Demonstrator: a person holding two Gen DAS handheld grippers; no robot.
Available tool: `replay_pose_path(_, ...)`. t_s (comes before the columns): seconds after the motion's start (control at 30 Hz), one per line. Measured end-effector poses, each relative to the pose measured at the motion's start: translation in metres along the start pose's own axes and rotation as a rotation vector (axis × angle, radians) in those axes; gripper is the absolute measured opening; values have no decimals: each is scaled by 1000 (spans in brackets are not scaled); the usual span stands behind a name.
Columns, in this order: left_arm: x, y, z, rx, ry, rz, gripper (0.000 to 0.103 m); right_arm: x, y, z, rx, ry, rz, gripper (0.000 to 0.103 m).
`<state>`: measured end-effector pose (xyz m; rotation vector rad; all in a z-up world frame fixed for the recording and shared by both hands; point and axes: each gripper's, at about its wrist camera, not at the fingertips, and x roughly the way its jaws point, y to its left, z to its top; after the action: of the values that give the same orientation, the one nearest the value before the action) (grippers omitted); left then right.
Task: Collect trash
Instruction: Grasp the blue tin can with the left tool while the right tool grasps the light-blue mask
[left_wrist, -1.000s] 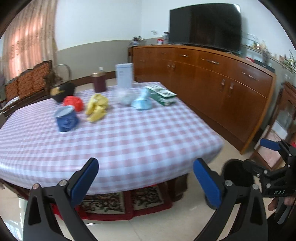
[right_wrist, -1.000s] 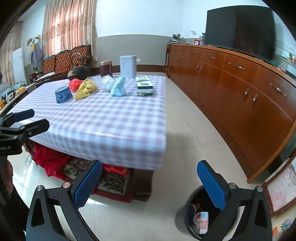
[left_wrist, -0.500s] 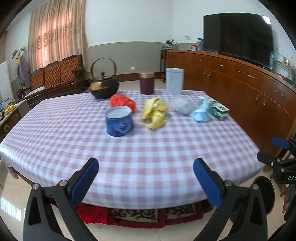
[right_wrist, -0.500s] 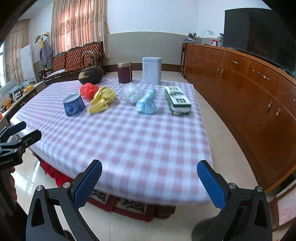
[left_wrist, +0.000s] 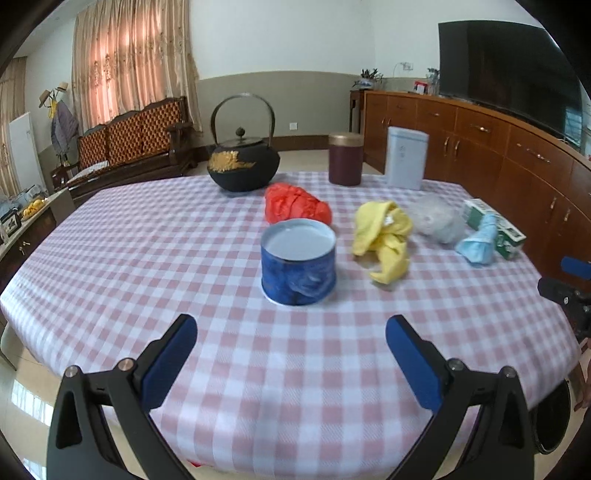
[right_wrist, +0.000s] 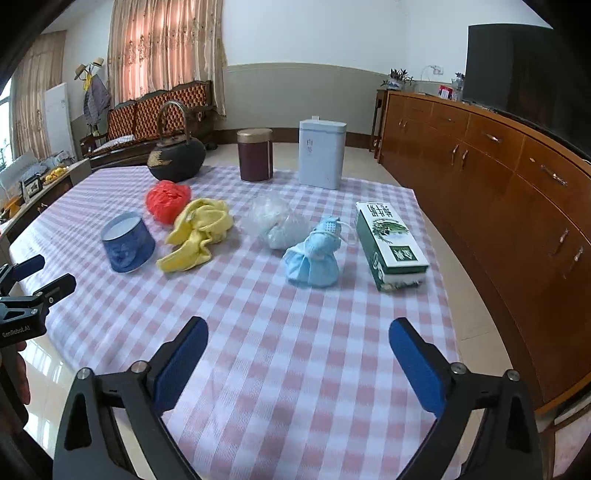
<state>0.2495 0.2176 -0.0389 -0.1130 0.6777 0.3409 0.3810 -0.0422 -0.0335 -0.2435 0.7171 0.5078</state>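
1. The table (left_wrist: 110, 258), under a pink-and-white checked cloth, fills the middle of both views.
2. A long wooden sideboard (right_wrist: 517, 192) runs down the right of the right wrist view, with a dark television (right_wrist: 524, 62) on it at upper right.
3. The left gripper (left_wrist: 291, 354) sits at the bottom of the left wrist view, jaws spread wide with nothing between them, only cloth below. It also shows at the left edge of the right wrist view.
4. The right gripper (right_wrist: 297, 356) sits at the bottom of its own view. Its jaws have just been closing a little, yet stand wide apart and hold nothing.
5. A black iron kettle (left_wrist: 242, 164) stands at upper centre of the left view, at the table's far side.
6. A pale blue tin (right_wrist: 322, 153) and a dark red canister (right_wrist: 255, 155) stand side by side at upper centre of the right view.
7. A green and white carton (right_wrist: 391, 245) lies flat at centre right, near the table's right edge.
8. The trash lies in a loose row across the middle of the right view:
   - a blue cup (right_wrist: 127, 242) at left, standing alone;
   - a yellow cloth (right_wrist: 199, 232) just right of it;
   - a red crumpled bag (right_wrist: 166, 199) above these, touching the cloth;
   - a clear plastic wad (right_wrist: 275, 221) at centre;
   - a light blue face mask (right_wrist: 314, 258), bunched up, between the wad and the carton.
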Motion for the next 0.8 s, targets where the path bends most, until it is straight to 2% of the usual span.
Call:
replay_pose_path(0.27,43,2,18,-15,44,-15,102,58,-17,26,37,67,-17,87)
replay_pose_path(0.47,69,-2,30,3,66,-8,102,85,-29,39,38,90,-28,85)
replay_pose_path(0.6,82,-2,31,2,99,-6,97,97,-34,42,44,105,-16,78)
replay_pose_path(0.73,87,-3,35,-12,99,-14,94,105,-36,43,53,117,2,70)
replay_pose_path(0.77,88,-4,37,-15,103,-18,92,107,-35,44,53,116,5,69)
replay_pose_path(0.8,91,-4,38,-17,81,-33,86,107,-35,44,52,115,7,68)
